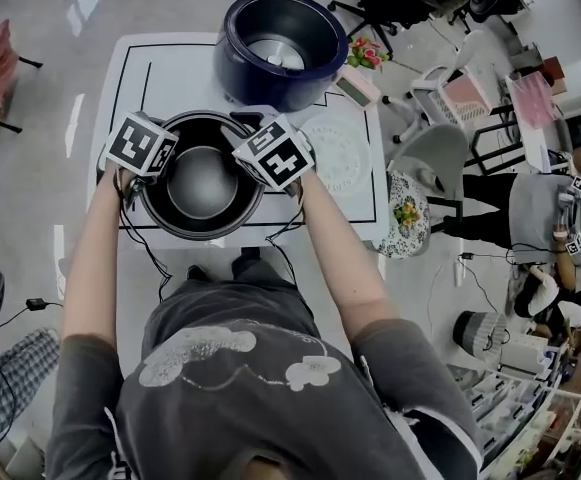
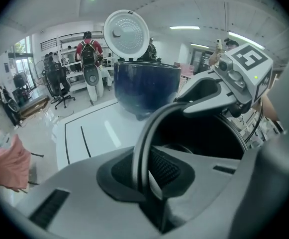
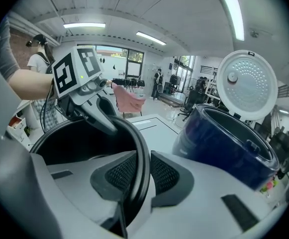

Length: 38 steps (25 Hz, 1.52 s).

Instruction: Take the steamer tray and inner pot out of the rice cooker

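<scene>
In your head view the inner pot (image 1: pixel 202 183) stands on the table (image 1: pixel 160 78) before the rice cooker (image 1: pixel 255 33), with the marker cubes hiding both jaws. Your left gripper view shows the left gripper (image 2: pixel 145 171) clamped on the pot's rim. In the right gripper view, the right gripper (image 3: pixel 143 176) has its pads loosely astride that rim.

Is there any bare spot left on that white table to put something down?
Yes: the back-left strip of the table, between the rice cooker and the left edge. The inner pot fills the front middle, and the steamer tray crowds the right.
</scene>
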Each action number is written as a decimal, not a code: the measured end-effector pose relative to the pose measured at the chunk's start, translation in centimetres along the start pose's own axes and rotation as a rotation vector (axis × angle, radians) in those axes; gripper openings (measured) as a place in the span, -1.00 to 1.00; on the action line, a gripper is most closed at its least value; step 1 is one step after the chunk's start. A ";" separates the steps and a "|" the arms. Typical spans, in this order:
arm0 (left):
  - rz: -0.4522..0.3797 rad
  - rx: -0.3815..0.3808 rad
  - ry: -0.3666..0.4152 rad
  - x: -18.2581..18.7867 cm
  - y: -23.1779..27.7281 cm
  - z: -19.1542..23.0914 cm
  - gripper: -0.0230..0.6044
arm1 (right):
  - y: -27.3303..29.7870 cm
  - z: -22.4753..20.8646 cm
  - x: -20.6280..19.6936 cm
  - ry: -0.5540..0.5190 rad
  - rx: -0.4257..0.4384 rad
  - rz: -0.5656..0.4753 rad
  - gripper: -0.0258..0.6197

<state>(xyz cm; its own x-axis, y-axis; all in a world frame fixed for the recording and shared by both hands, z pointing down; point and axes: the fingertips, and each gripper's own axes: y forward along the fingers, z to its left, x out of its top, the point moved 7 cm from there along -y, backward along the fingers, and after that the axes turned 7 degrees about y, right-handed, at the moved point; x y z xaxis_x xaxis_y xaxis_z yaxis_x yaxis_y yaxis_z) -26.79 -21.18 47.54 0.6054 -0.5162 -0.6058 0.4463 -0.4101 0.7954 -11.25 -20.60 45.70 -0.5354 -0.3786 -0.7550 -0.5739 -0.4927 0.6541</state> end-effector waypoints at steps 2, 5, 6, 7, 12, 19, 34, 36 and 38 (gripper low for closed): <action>0.020 -0.002 0.005 0.0 0.3 0.1 -0.76 | 0.2 0.0 -0.1 -0.004 -0.007 0.010 -0.59; 0.036 -0.022 -0.002 -0.2 0.6 0.1 -0.75 | 0.3 0.2 -0.3 -0.002 -0.011 0.026 -0.58; 0.046 -0.027 -0.007 -0.3 0.8 0.2 -0.75 | 0.5 0.2 -0.5 0.000 -0.009 0.031 -0.55; 0.058 -0.030 -0.012 -0.4 0.9 0.2 -0.75 | 0.6 0.2 -0.6 0.002 -0.008 0.037 -0.50; 0.067 -0.037 0.000 -0.1 1.2 0.5 -0.71 | 0.9 -0.2 -0.4 0.025 -0.039 0.032 -0.42; -0.124 0.003 0.008 0.2 -1.4 1.0 0.26 | -1.5 0.3 1.0 0.115 -0.097 -0.093 -0.10; -0.467 0.268 0.095 0.8 -9.9 -1.0 0.33 | -9.5 2.7 2.3 0.179 -0.347 -0.447 -0.03; -0.501 0.284 0.091 0.6 -10.9 -2.1 0.33 | -9.9 3.0 2.3 0.180 -0.356 -0.483 -0.08; -0.529 0.317 0.083 0.3 -11.9 -3.2 0.33 | -10.5 3.3 2.1 0.195 -0.350 -0.517 -0.18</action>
<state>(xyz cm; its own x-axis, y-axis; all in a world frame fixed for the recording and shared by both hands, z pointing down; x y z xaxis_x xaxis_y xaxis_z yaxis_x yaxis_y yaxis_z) -29.81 -14.04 37.95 0.4103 -0.1269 -0.9031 0.4905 -0.8041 0.3358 -8.41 -13.59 37.35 -0.1032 -0.1433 -0.9843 -0.4740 -0.8629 0.1754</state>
